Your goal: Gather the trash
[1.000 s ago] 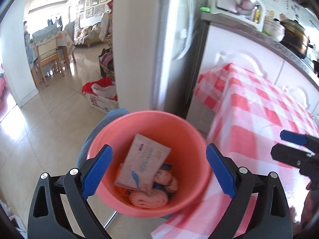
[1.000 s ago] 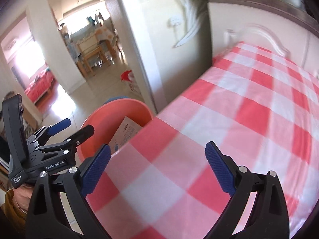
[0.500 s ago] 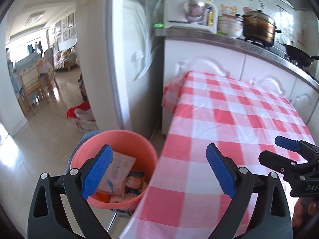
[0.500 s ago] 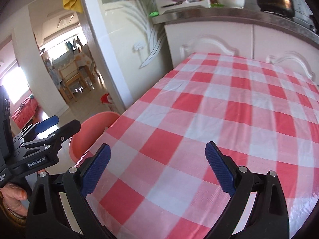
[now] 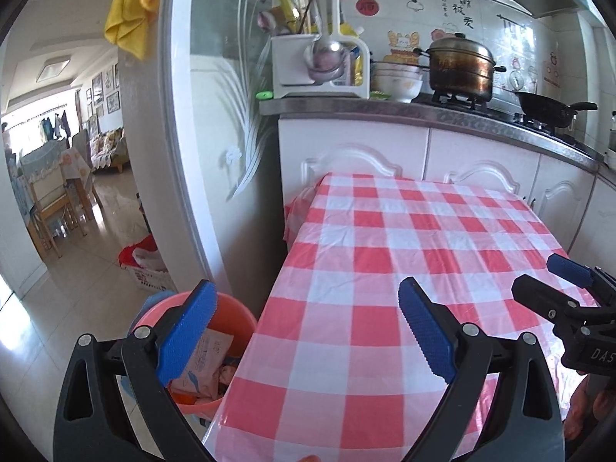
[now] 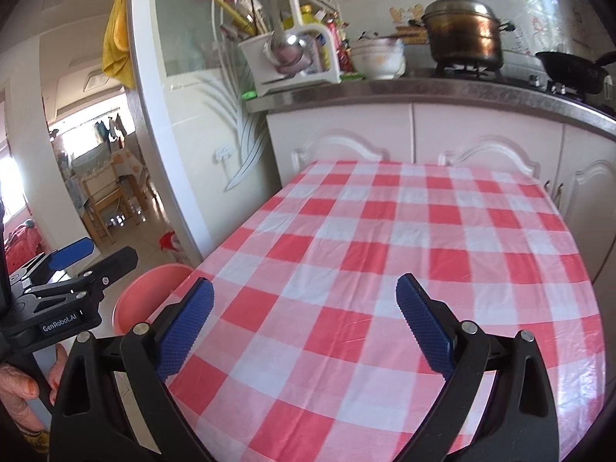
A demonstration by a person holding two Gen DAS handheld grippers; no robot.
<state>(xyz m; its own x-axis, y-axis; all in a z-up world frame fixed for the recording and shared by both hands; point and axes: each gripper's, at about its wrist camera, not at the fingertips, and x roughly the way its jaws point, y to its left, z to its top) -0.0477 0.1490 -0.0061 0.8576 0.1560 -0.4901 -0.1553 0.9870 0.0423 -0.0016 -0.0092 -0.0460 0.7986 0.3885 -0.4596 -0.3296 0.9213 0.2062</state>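
A salmon-pink bucket [image 5: 235, 319] stands on the floor at the table's left edge, holding a pale wrapper [image 5: 206, 362] and other trash. It also shows in the right wrist view [image 6: 150, 296]. My left gripper [image 5: 306, 331] is open and empty, over the table's near left corner beside the bucket. My right gripper [image 6: 304, 325] is open and empty above the red-and-white checked tablecloth [image 6: 404, 238]. Each gripper shows in the other's view: the right one [image 5: 558, 288] and the left one [image 6: 88, 261].
White cabinets [image 5: 385, 154] and a steel counter [image 5: 423, 111] stand behind the table, with a utensil rack [image 5: 315, 69], bowls [image 5: 396, 79], a pot [image 5: 460, 65] and a wok [image 5: 546, 109]. A glass door frame [image 5: 181, 154] stands left; a red basket [image 5: 144, 265] sits on the floor.
Both grippers have pulled back and tilted up from the bucket. The bucket has dropped to the lower left of both views and the table and counter now fill them.
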